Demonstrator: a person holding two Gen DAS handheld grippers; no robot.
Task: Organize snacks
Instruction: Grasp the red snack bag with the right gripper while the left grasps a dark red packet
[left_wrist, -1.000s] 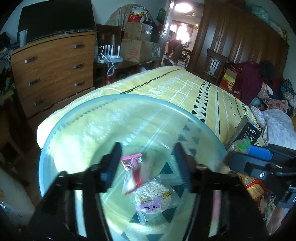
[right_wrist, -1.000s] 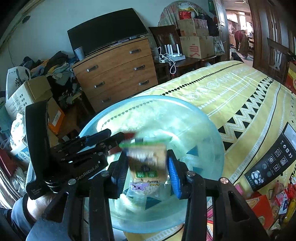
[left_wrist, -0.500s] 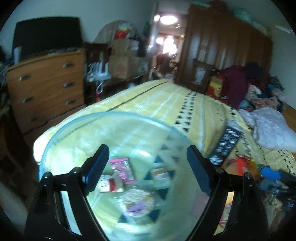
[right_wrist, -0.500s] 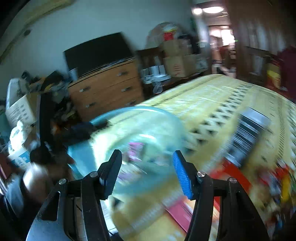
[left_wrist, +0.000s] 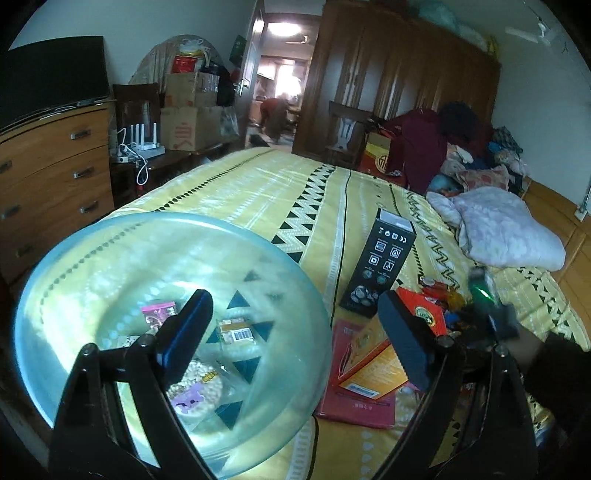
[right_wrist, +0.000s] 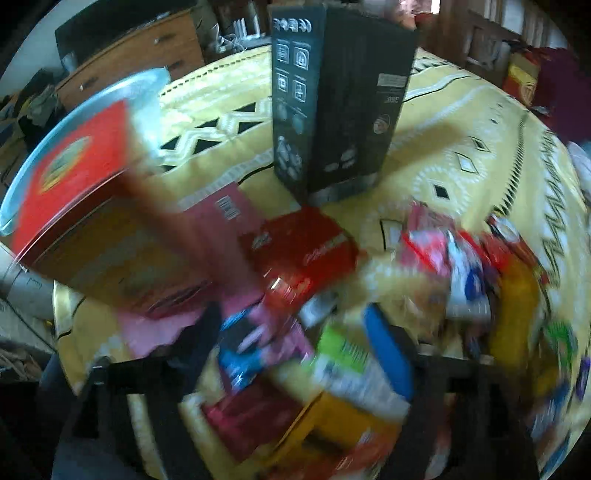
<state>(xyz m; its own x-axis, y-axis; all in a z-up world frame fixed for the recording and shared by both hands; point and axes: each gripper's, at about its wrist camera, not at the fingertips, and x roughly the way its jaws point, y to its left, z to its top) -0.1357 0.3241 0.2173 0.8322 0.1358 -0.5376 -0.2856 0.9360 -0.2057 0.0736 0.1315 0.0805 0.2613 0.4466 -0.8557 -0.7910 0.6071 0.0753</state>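
A: We see the left gripper above the near edge of the bed with the yellow patterned cover, its jaws spread wide and nothing between them; they have just been opening further.

B: Agreed. Its left finger hangs over the large clear bluish plastic bowl, which sits at the bed's near left corner. Its right finger is over the flat red box just beside the bowl's right rim.

A: Inside the bowl we count several snack packets: a round clear bag of pale puffed pieces with a purple label, a small pink packet and a tan packet with a barcode.

B: An orange carton lies on the red box. Behind it a tall black box with white icons stands upright on the cover.

A: From the right wrist view we see the right gripper pointing down at a pile of mixed snack packets along the bed's near edge. The picture is badly blurred.

B: Its jaws have just been opening and stand wide apart. Packets lie beneath and between the fingers, but we see neither pad pressing on any of them.

A: In that view the black box stands behind the pile, and the bowl shows at the left.
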